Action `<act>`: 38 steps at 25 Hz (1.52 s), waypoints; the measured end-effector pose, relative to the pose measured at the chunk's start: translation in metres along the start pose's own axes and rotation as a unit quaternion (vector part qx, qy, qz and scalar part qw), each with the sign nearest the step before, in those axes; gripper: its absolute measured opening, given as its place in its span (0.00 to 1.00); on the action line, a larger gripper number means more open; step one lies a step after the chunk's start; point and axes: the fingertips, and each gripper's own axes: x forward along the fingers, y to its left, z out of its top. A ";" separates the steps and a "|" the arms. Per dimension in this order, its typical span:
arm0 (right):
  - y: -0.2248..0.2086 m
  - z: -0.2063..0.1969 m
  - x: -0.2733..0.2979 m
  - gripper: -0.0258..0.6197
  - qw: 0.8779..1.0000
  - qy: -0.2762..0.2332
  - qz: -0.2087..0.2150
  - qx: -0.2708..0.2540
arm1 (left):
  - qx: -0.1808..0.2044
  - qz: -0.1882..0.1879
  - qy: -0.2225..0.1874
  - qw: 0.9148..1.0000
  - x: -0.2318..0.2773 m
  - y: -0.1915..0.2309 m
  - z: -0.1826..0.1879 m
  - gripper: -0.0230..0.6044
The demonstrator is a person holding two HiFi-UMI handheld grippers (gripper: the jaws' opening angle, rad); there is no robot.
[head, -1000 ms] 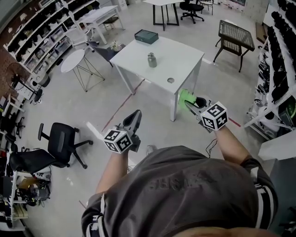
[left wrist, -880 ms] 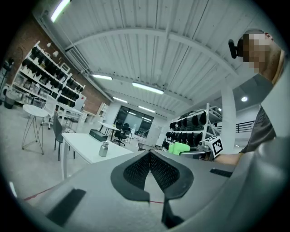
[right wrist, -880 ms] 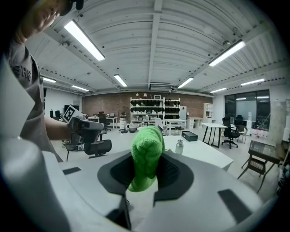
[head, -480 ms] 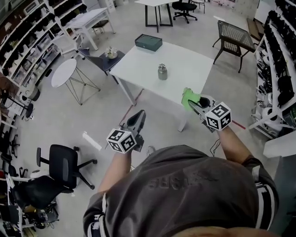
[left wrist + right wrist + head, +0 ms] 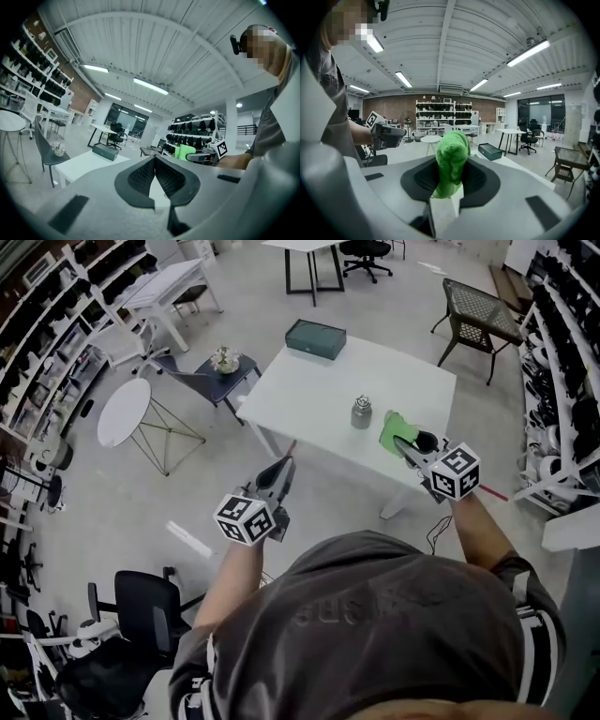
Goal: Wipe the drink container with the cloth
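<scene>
A small metal drink container (image 5: 362, 412) stands upright on the white table (image 5: 309, 381), right of its middle. My right gripper (image 5: 405, 444) is shut on a green cloth (image 5: 394, 429), held in the air just right of the container; in the right gripper view the green cloth (image 5: 451, 159) bulges up between the jaws. My left gripper (image 5: 277, 474) is shut with nothing between its jaws (image 5: 154, 164), held in the air short of the table's near edge, left of the container. The green cloth (image 5: 184, 152) also shows in the left gripper view.
A dark green box (image 5: 315, 338) lies at the table's far edge. A small round white table (image 5: 123, 412) and a chair holding a plant (image 5: 224, 360) stand to the left. A black office chair (image 5: 141, 615) sits at lower left. Shelving (image 5: 562, 381) lines the right wall.
The table and container have drawn closer and shifted right in the head view. My right gripper with the cloth has risen to beside the container. The left gripper stays shut.
</scene>
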 end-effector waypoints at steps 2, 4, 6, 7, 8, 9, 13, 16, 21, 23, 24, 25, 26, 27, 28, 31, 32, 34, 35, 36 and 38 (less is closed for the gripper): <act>-0.011 0.001 0.012 0.18 1.000 0.006 -0.003 0.004 | -0.003 -0.002 0.003 1.000 0.010 0.015 0.004 0.04; -0.022 0.000 0.021 0.18 1.000 0.011 -0.004 0.007 | -0.006 -0.003 0.006 1.000 0.022 0.028 0.005 0.04; -0.035 -0.001 0.031 0.18 1.000 0.012 -0.002 0.010 | -0.007 0.000 0.011 1.000 0.035 0.040 0.005 0.04; -0.043 -0.001 0.036 0.18 1.000 0.012 0.001 0.012 | -0.007 0.002 0.013 1.000 0.044 0.045 0.004 0.04; -0.053 -0.003 0.040 0.18 1.000 0.012 0.005 0.014 | -0.007 0.005 0.014 1.000 0.054 0.049 0.003 0.04; -0.064 -0.006 0.043 0.18 1.000 0.011 0.011 0.015 | -0.006 0.008 0.017 1.000 0.066 0.050 0.000 0.04; -0.115 -0.017 0.052 0.18 0.999 0.006 0.041 0.015 | 0.001 0.028 0.023 0.999 0.120 0.051 -0.012 0.04; -0.135 -0.013 0.076 0.18 0.997 0.010 0.075 0.012 | 0.002 0.047 0.022 0.999 0.148 0.064 -0.005 0.04; -0.169 -0.026 0.099 0.18 0.995 0.021 0.100 0.018 | 0.025 0.047 0.047 0.998 0.197 0.077 -0.020 0.04; -0.172 -0.036 0.104 0.18 0.995 0.030 0.095 0.027 | 0.038 0.033 0.067 0.997 0.209 0.085 -0.034 0.04; -0.172 -0.040 0.108 0.18 0.995 0.034 0.091 0.029 | 0.047 0.023 0.076 0.996 0.213 0.091 -0.040 0.04; -0.170 -0.043 0.113 0.18 0.995 0.039 0.085 0.030 | 0.055 0.011 0.083 0.995 0.217 0.097 -0.045 0.04; -0.168 -0.046 0.118 0.18 0.996 0.044 0.077 0.030 | 0.061 -0.003 0.090 0.994 0.220 0.103 -0.050 0.04; -0.167 -0.050 0.121 0.18 0.996 0.048 0.069 0.032 | 0.064 -0.018 0.096 0.993 0.224 0.108 -0.057 0.04; -0.167 -0.054 0.124 0.18 0.996 0.051 0.059 0.036 | 0.066 -0.034 0.103 0.992 0.229 0.111 -0.065 0.04; -0.172 -0.073 0.128 0.18 0.996 0.057 0.034 0.057 | 0.081 -0.078 0.131 0.985 0.248 0.113 -0.097 0.08; -0.173 -0.080 0.129 0.18 0.996 0.061 0.027 0.061 | 0.093 -0.093 0.143 0.981 0.256 0.112 -0.108 0.14; -0.176 -0.098 0.131 0.18 0.995 0.072 0.021 0.068 | 0.116 -0.117 0.166 0.972 0.274 0.110 -0.130 0.25; -0.176 -0.107 0.133 0.18 0.994 0.079 0.021 0.073 | 0.127 -0.127 0.177 0.968 0.282 0.111 -0.140 0.30; -0.177 -0.116 0.136 0.18 0.993 0.085 0.023 0.076 | 0.140 -0.135 0.187 0.963 0.290 0.112 -0.150 0.33; -0.178 -0.132 0.142 0.18 0.991 0.098 0.031 0.081 | 0.168 -0.151 0.203 0.953 0.306 0.112 -0.167 0.36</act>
